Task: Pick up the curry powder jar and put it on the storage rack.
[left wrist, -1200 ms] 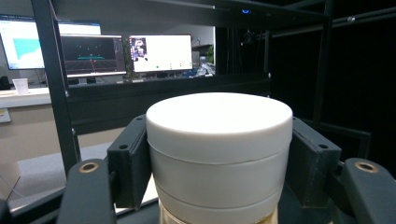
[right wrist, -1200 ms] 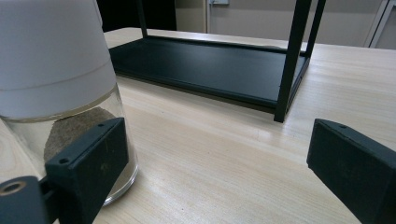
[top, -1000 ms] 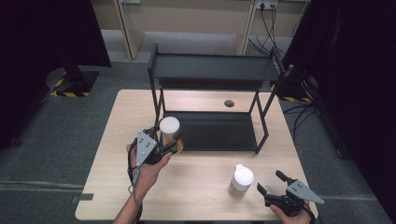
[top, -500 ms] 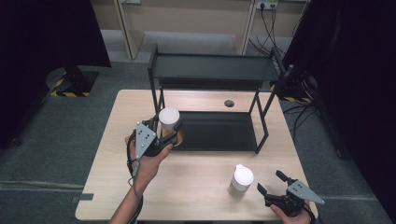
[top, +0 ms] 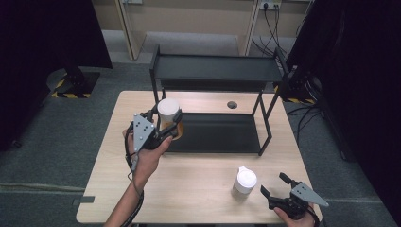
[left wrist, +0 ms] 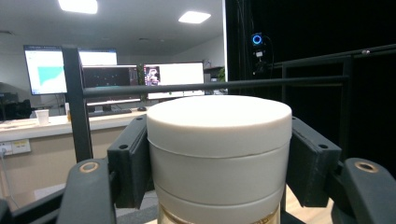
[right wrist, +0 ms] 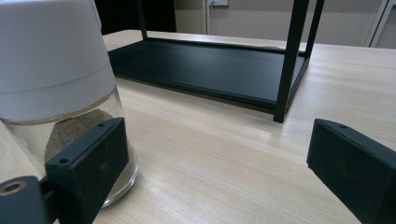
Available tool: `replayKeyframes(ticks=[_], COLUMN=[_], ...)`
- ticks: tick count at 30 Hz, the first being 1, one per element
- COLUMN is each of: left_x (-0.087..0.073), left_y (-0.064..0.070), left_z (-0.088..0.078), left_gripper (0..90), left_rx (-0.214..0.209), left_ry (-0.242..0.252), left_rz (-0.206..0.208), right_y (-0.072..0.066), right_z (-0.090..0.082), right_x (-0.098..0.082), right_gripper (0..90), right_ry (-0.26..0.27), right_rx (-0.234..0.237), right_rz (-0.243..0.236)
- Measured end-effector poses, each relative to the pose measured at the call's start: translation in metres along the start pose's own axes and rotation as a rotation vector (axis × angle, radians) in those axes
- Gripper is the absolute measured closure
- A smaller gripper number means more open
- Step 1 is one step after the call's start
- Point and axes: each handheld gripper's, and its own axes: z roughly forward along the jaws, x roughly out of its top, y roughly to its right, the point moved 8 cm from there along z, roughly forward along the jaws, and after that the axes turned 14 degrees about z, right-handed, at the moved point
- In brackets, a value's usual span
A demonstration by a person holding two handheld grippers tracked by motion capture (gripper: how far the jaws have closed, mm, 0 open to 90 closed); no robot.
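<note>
Here left gripper [top: 166,124] jaws clamp white-lidded jar [top: 168,113]; right gripper [top: 275,186] jaws gape

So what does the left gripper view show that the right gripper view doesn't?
Left gripper view alone: black jaws closed on the white-lidded jar, and lit monitors behind the rack's upper bar.

Right gripper view alone: open jaws, a second white-capped glass jar standing on the wooden table beside one jaw, not held, and the rack's bottom shelf.

Both: the black metal rack and a white-topped jar up close.
</note>
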Motion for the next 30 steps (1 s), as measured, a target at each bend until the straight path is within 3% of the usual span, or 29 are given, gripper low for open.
replayKeyframes(ticks=[30], left_x=[0.031], left_y=[-0.018], left_z=[0.025], left_gripper=[33.5], left_rx=[0.036], left_ry=[0.014], left_rz=[0.026], right_y=[0.001], right_z=[0.000], right_x=[0.000], right_gripper=[5.9], right_ry=[0.007], right_rx=[0.001], right_rz=[0.005])
